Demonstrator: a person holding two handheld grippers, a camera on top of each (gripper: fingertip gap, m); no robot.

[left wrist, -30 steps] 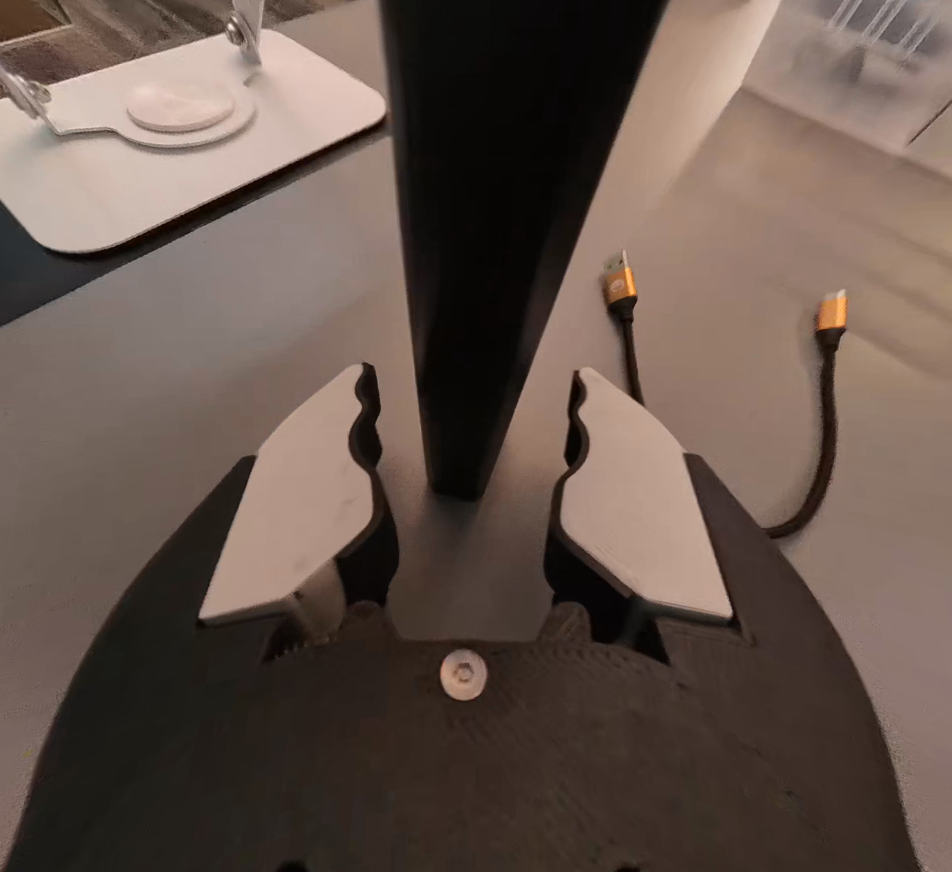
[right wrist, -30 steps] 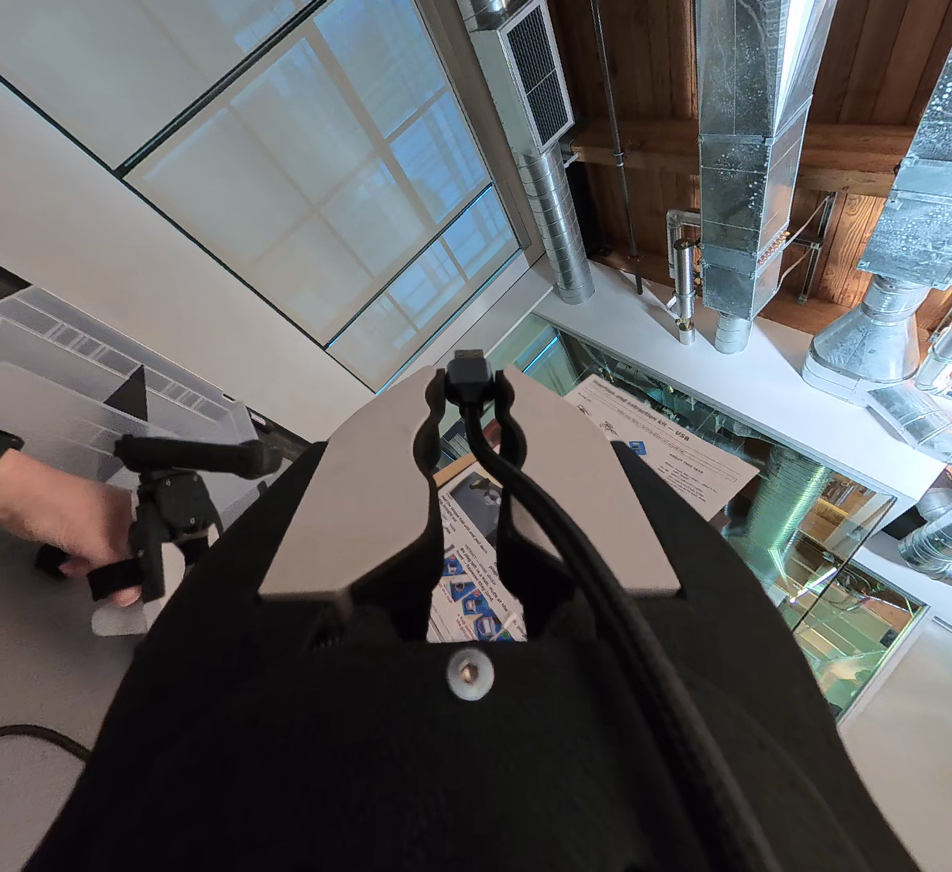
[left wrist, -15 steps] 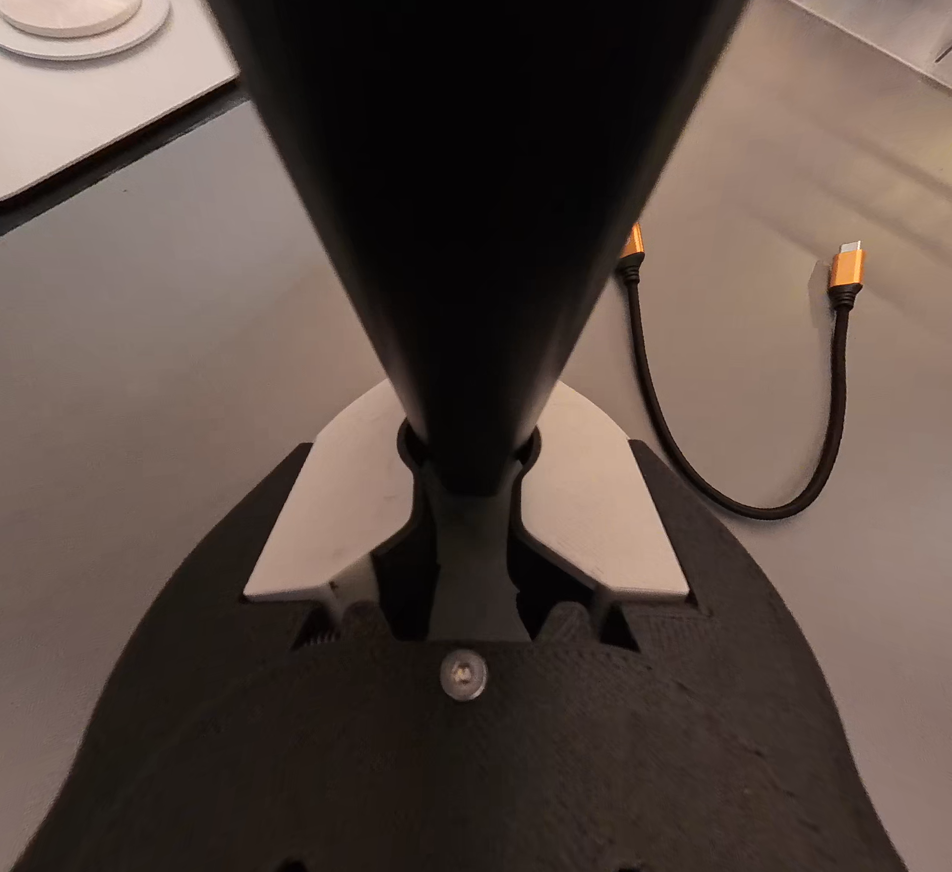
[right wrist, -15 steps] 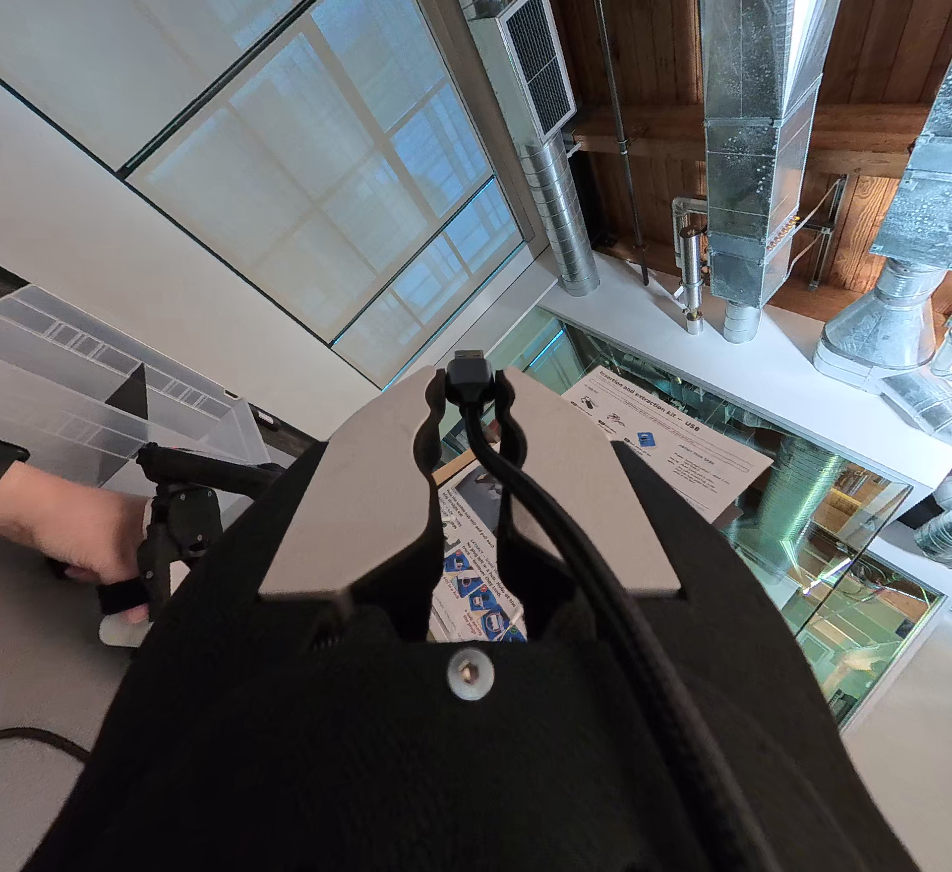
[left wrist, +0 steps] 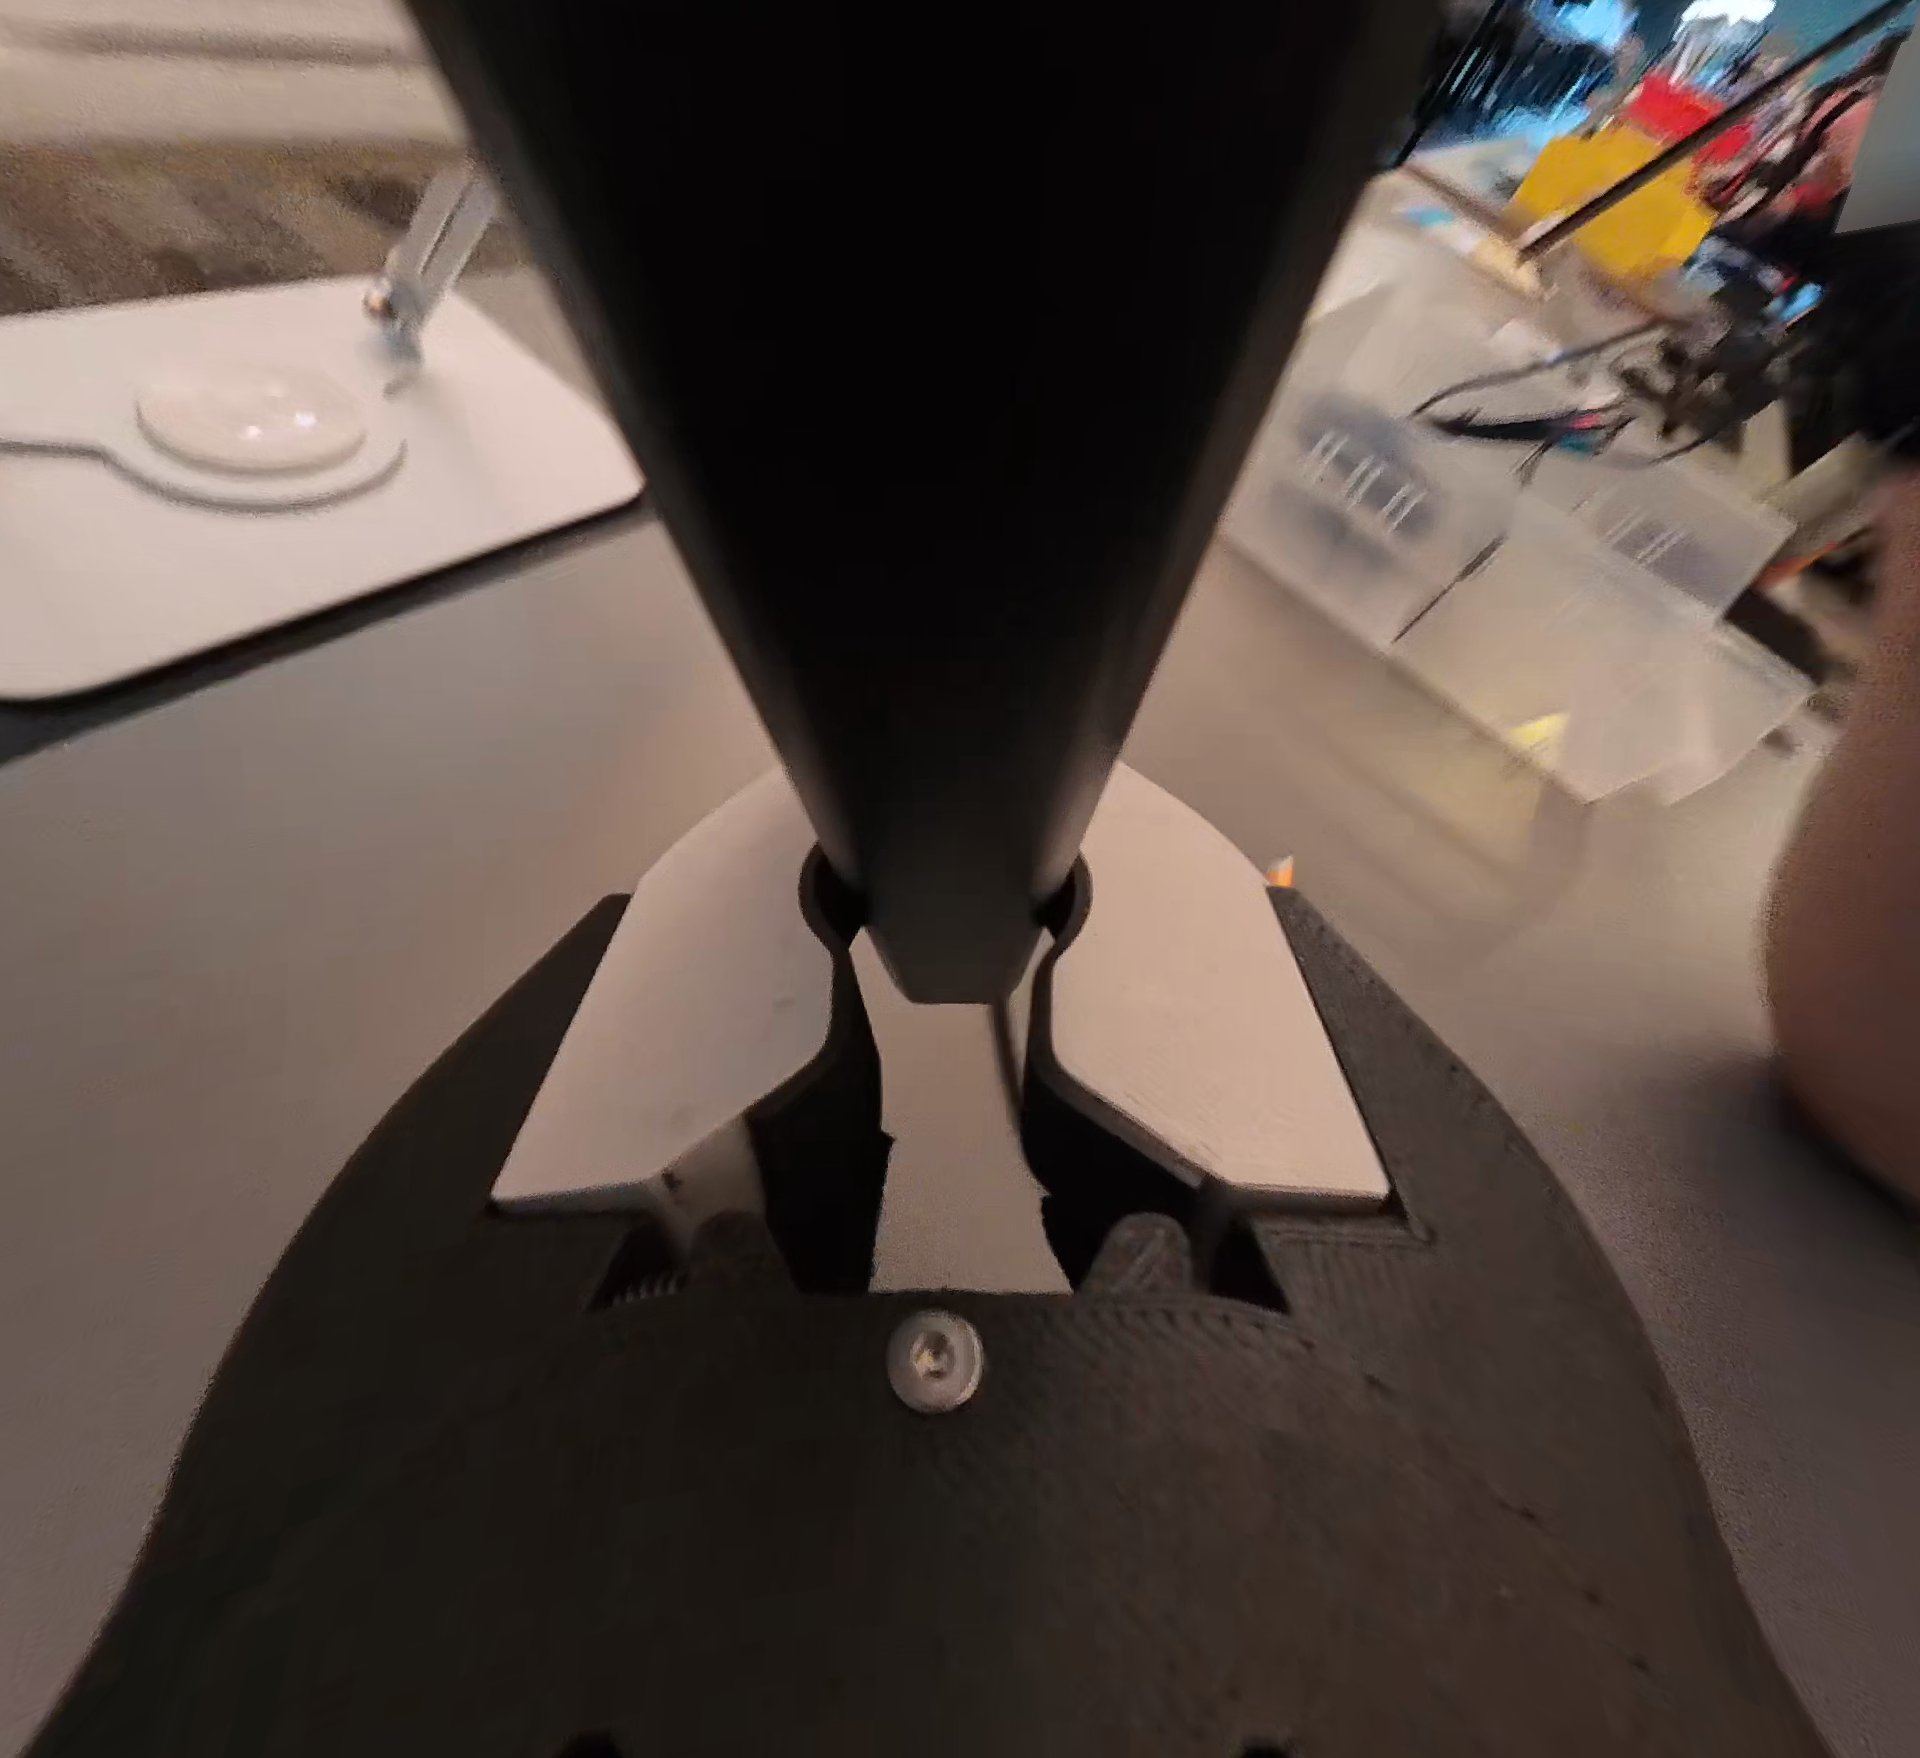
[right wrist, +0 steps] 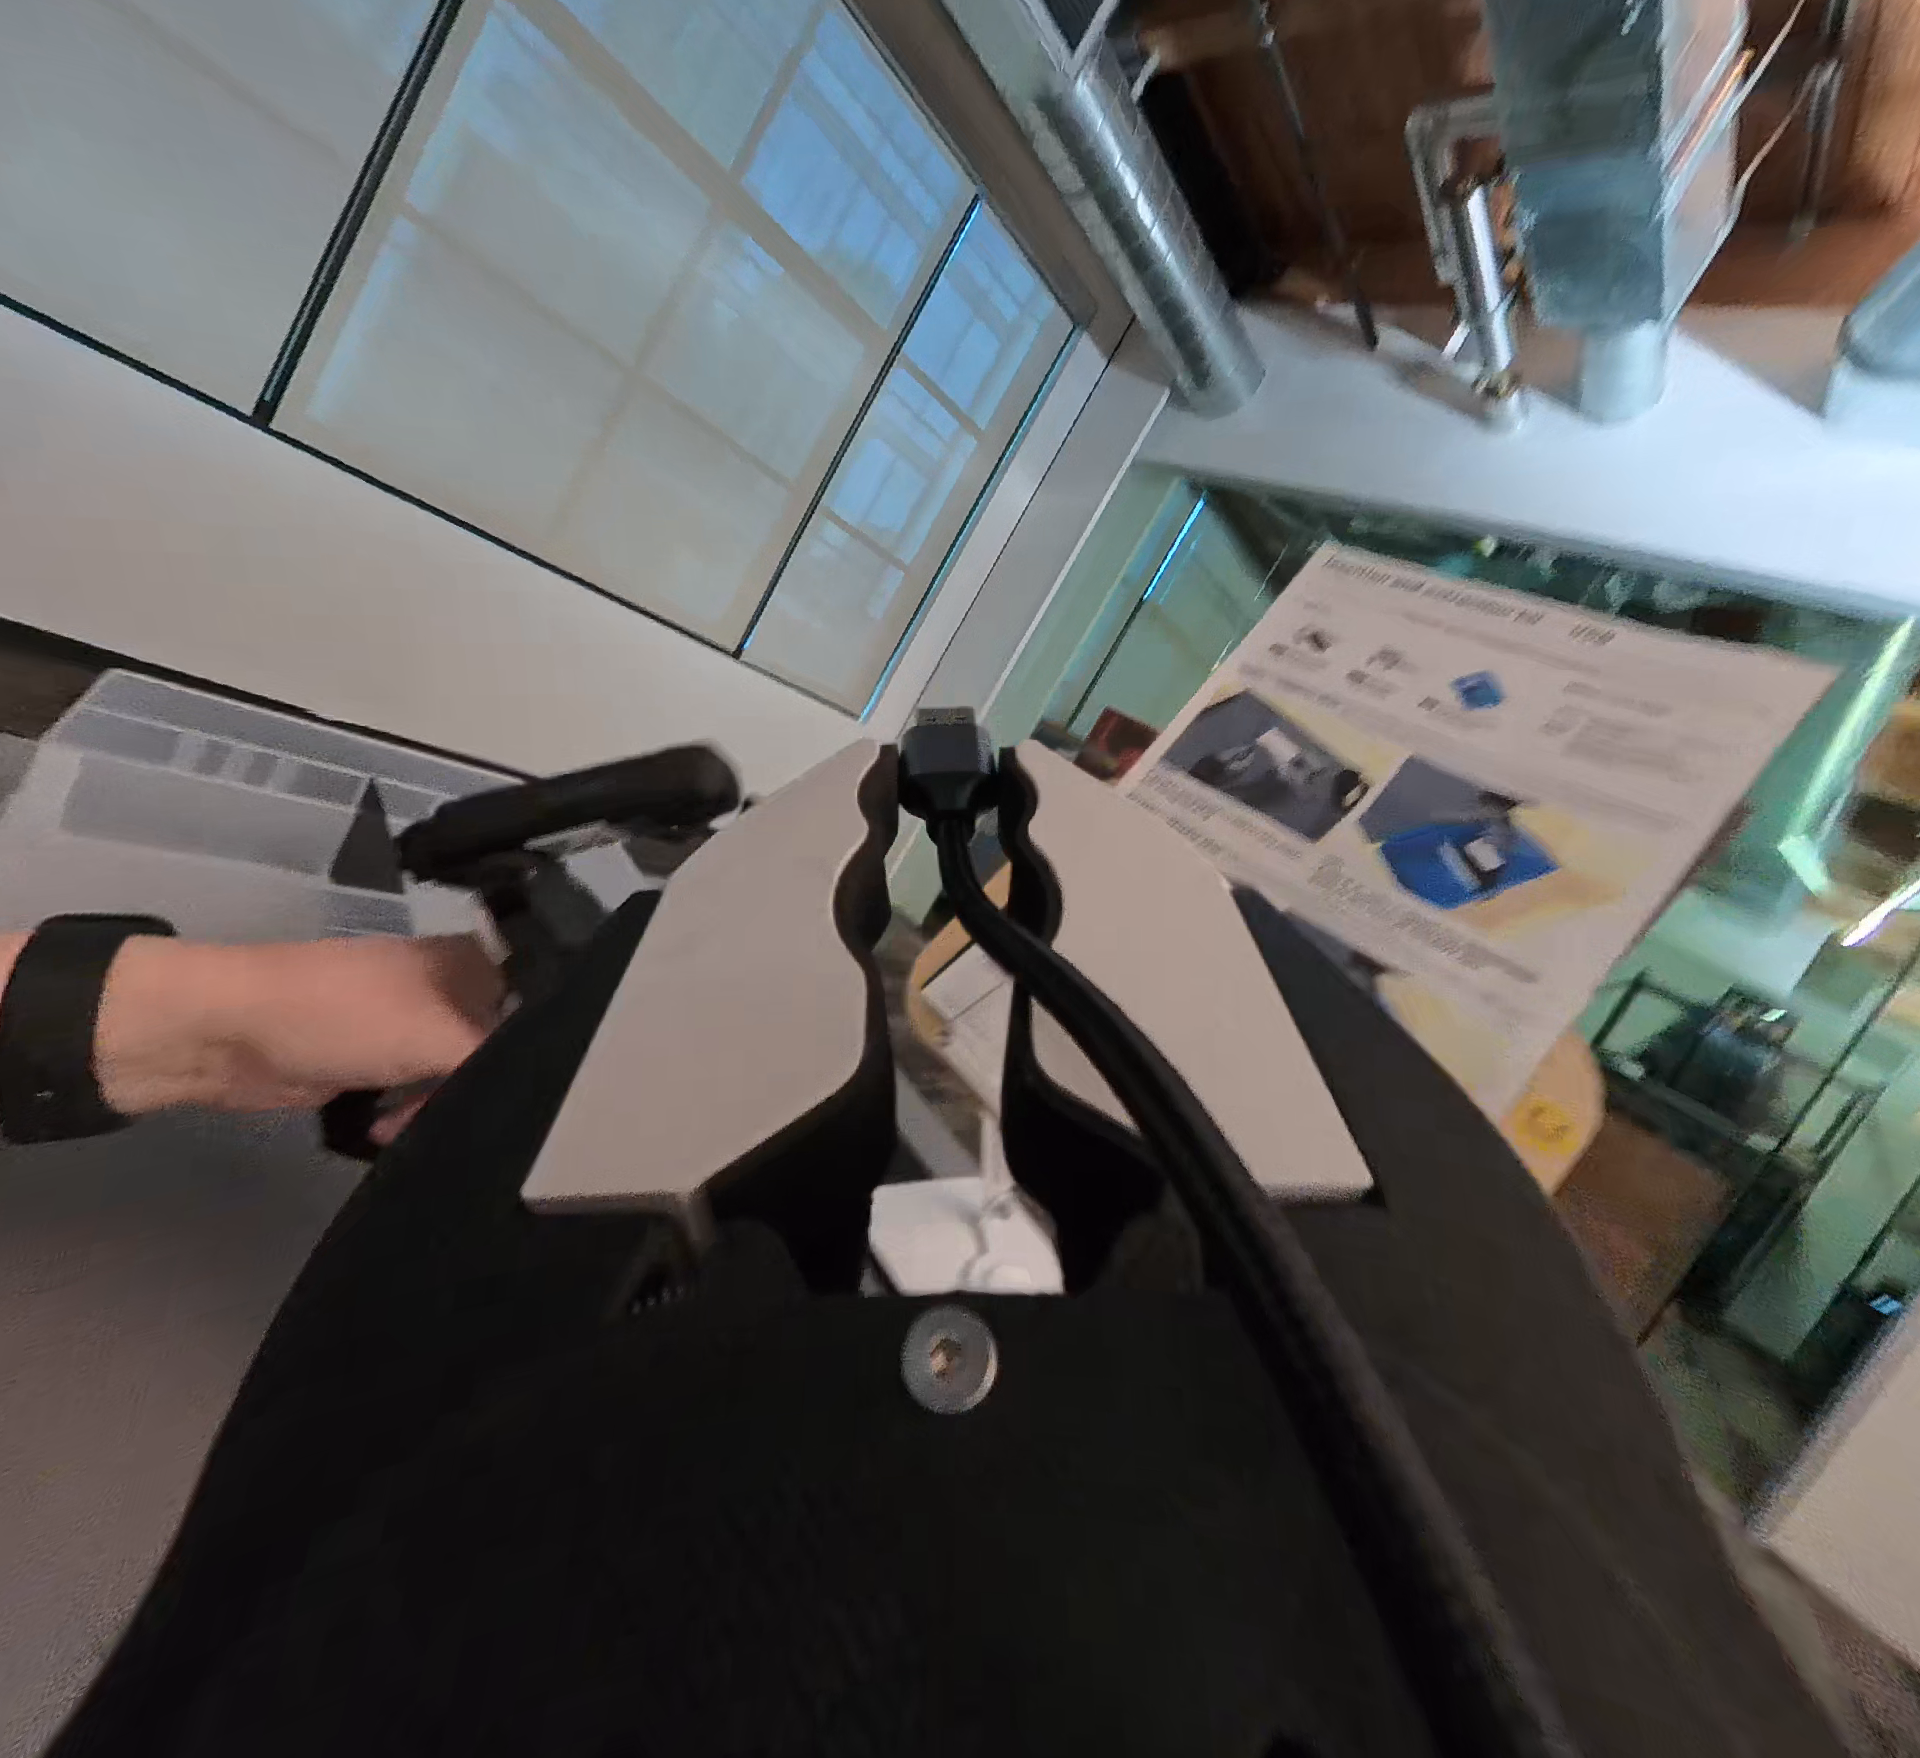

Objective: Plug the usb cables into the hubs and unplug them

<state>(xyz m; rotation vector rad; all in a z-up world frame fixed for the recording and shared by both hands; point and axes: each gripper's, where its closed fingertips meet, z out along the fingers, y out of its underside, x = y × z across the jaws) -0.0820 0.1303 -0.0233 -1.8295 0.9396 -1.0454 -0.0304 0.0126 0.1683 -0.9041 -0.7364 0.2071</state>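
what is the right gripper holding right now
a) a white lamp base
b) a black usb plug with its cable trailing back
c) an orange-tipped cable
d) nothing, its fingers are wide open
b: in the right wrist view the right gripper is closed on a black usb plug at its fingertips, with the black cable running back over the gripper body.

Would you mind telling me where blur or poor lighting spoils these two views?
Left wrist view: the black hub held in the left gripper is a dark, featureless mass, and the background streaks with motion blur. Right wrist view: the USB plug in the right gripper is sharp; the poster is smeared.
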